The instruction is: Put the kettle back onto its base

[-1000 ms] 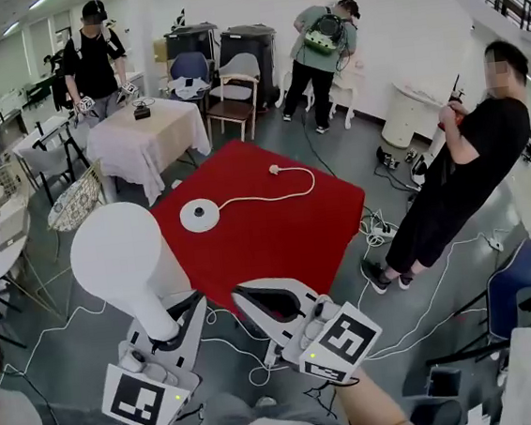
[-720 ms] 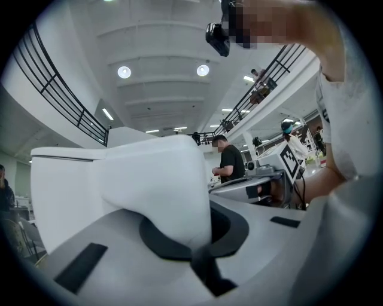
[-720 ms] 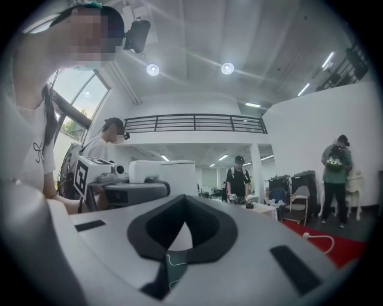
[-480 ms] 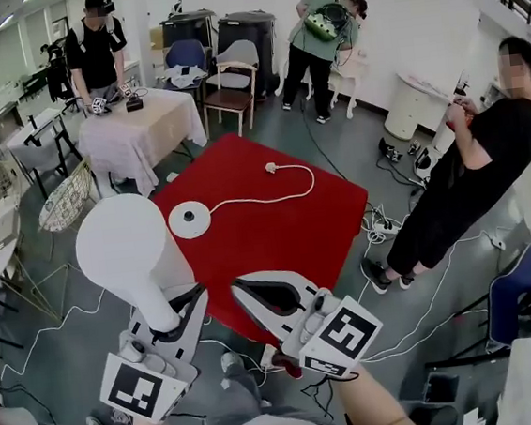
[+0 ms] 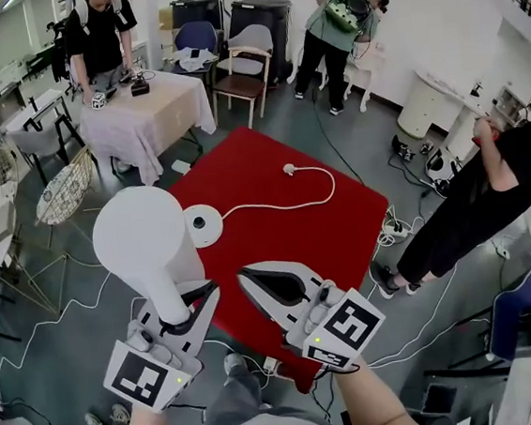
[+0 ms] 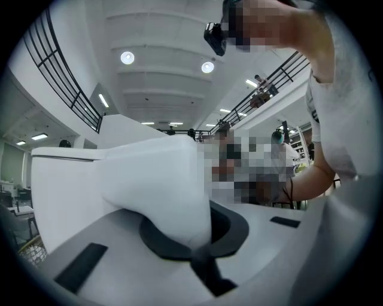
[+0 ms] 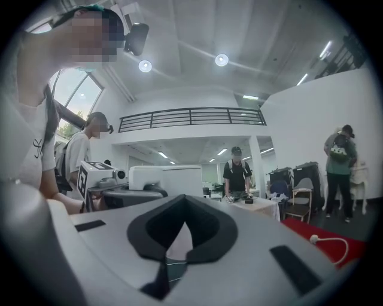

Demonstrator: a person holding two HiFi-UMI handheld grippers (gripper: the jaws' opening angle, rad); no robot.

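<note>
White kettle [image 5: 144,240] is up in the air, not on its base, gripped by its handle in the left tool [image 5: 188,302], whose jaws are clamped on the handle, as the left gripper view also shows. The lid is on, so the inside can't be seen. Right tool [image 5: 254,282] sits just beside it, jaws pressed together with nothing between them. Round white base [image 5: 199,223] lies flat on the red square surface [image 5: 278,238], near its left edge, apart from the kettle and just right of it in the head view. A white cord [image 5: 279,205] runs from the base across the red to a plug [image 5: 289,168] lying on it. I can't tell whether the red surface is a low desk or a mat. Wire basket [image 5: 65,192] stands to the left, contents unclear. Two dark bins [image 5: 259,19] stand at the back wall. A desk with a beige cloth [image 5: 147,115] carries small items, with a wooden chair [image 5: 237,80] beside it. The grey floor [image 5: 79,321] has loose cables. Several people stand around the room.
</note>
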